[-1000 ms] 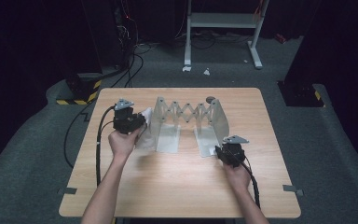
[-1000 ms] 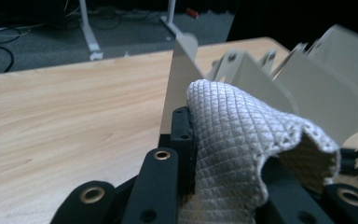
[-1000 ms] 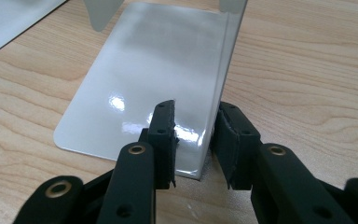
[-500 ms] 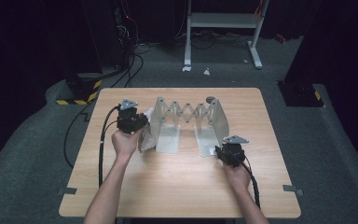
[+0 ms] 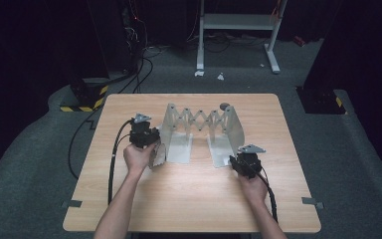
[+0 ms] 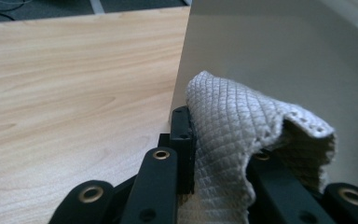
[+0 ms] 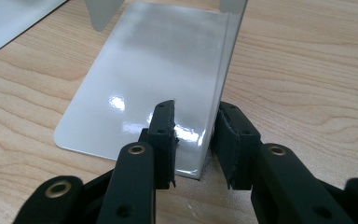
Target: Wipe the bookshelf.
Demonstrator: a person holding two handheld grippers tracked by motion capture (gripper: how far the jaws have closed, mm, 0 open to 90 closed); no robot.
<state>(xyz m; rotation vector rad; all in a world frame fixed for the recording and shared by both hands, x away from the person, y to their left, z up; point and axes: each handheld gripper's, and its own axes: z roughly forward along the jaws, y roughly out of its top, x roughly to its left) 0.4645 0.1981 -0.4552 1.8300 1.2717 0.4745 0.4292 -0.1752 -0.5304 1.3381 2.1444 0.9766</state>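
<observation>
- Cloth (image 6: 242, 140), grey and quilted, clenched in left claw (image 6: 214, 154), bunched up over its tips and pressed against left upright plate of bookend (image 5: 171, 119).
- Right claw (image 7: 193, 140) straddling right upright plate's lower edge, one tip either side, small gaps visible; grip uncertain.
- Bookend's two flat bases resting mid-desk (image 5: 189, 199), joined by zigzag lattice.

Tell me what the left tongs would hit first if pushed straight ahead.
Probably the rack's upright left end plate: the left tongs, shut on a grey cloth, point right at it, though depth is unclear.
</observation>
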